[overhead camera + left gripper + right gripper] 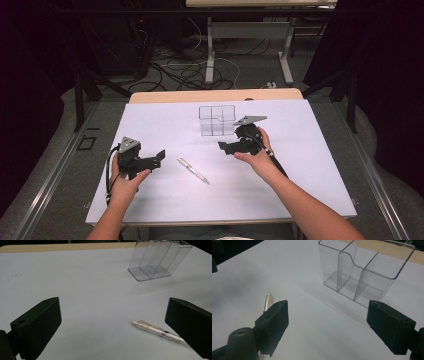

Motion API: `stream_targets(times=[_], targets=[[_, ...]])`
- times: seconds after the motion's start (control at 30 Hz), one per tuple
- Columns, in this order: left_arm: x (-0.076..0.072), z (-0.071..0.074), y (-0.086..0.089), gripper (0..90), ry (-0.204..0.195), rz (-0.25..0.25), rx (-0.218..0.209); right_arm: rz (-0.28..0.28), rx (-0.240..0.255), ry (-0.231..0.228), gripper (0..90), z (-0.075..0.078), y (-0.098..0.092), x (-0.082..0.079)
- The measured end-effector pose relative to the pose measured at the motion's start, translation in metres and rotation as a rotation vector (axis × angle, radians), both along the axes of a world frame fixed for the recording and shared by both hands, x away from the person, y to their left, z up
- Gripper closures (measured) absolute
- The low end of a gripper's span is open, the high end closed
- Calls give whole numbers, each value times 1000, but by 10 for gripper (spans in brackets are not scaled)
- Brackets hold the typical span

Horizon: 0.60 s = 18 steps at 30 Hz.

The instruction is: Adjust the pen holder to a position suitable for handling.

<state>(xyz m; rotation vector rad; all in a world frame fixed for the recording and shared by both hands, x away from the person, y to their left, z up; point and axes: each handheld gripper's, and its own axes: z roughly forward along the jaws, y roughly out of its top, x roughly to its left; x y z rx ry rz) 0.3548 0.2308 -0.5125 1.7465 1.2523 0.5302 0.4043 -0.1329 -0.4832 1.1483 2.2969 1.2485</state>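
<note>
Both sets of fingers apart, nothing held

Your left gripper (159,157) and right gripper (223,146) flank the pen (193,170) on the bench (300,165); the clear organizer (217,120) stands beyond your right fingers.

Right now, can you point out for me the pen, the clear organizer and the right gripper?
pen (193,170): high view, middle of its barrel.
clear organizer (382,270): right gripper view, its front wall.
right gripper (223,146): high view, midway between its fingertips.

no readable text, labels or numbers
</note>
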Motion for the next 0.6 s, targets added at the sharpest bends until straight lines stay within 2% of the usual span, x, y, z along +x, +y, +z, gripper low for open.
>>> stream_targets(times=[0.07, 0.13, 0.23, 0.27, 0.3, 0.4, 0.6], targets=[[0, 0, 1, 5, 8, -5, -1, 9, 5, 3, 171, -5, 1, -4], [0, 1, 1, 5, 8, -8, -10, 30, -24, 7, 171, -8, 1, -8], [0, 0, 0, 4, 10, -11, -7, 41, -7, -13, 171, -14, 4, -13], [0, 0, -1, 4, 9, -7, -12, 44, -2, -3, 170, -15, 6, -16], [0, 0, 0, 4, 16, -16, -6, 55, -14, 2, 171, -17, 7, -18], [1, -1, -1, 2, 19, -16, 1, 70, -8, -16, 171, -24, 13, -24], [1, -2, 1, 2, 28, -3, -1, 126, -29, 2, 172, -37, 27, -34]])
